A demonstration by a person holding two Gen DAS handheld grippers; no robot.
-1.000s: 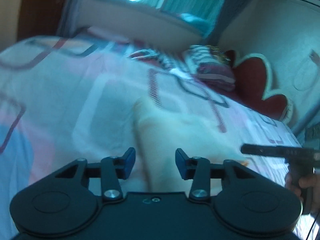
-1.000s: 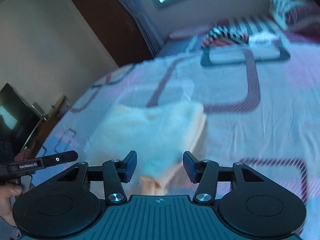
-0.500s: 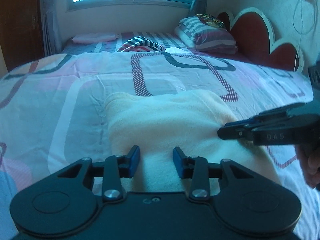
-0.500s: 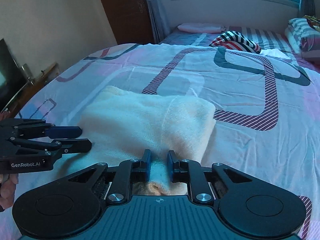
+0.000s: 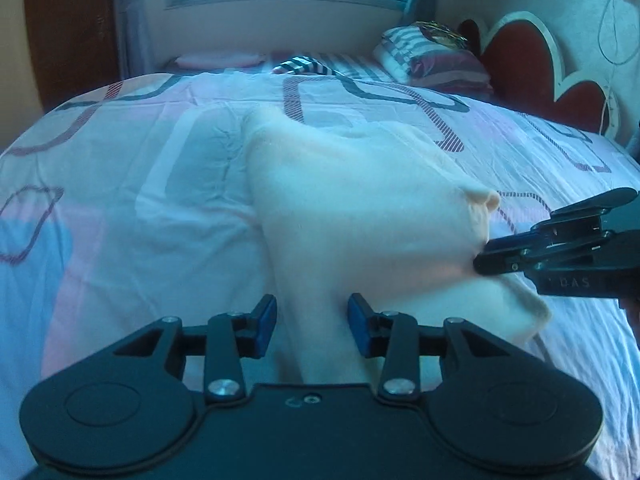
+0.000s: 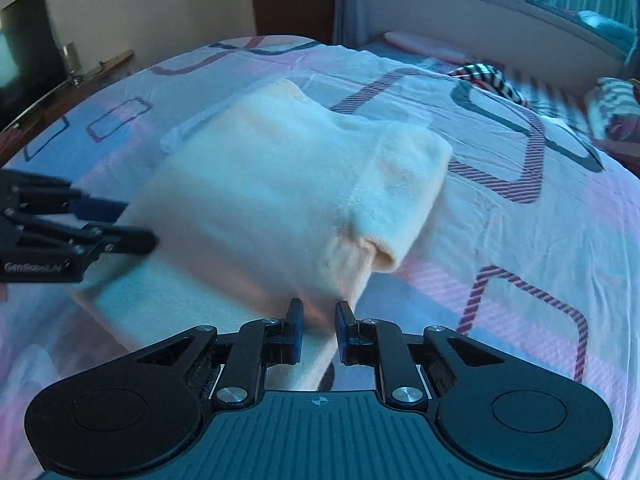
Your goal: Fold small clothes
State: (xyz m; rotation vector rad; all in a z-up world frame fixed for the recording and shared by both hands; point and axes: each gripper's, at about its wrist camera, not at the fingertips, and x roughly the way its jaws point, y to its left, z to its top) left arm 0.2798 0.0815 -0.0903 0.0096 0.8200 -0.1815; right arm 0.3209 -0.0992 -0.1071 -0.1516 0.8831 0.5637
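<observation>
**Cream garment lifted at both near corners on patterned bed**

Half a second earlier the cream fleece garment (image 5: 360, 216) lay flat on the bed (image 5: 120, 208); its near edge is now raised off the pink-and-white cover, pulled into peaks where each gripper meets it. The right gripper (image 6: 318, 330), whose jaws narrowed sharply during the past second, is clenched on the garment's near right corner, with cloth bunched between its blue pads and a rolled hem standing just beyond. In the left wrist view the same gripper (image 5: 486, 258) bites the cloth from the right, drawing it into a point. The left gripper (image 5: 312, 330) has the garment's near left part running between its fingers; its jaws have opened slightly, and whether the pads press the fabric cannot be told. The garment's far edge rests on the bed, well short of the striped pillows (image 5: 432, 60) by the red headboard (image 5: 532, 64).
</observation>
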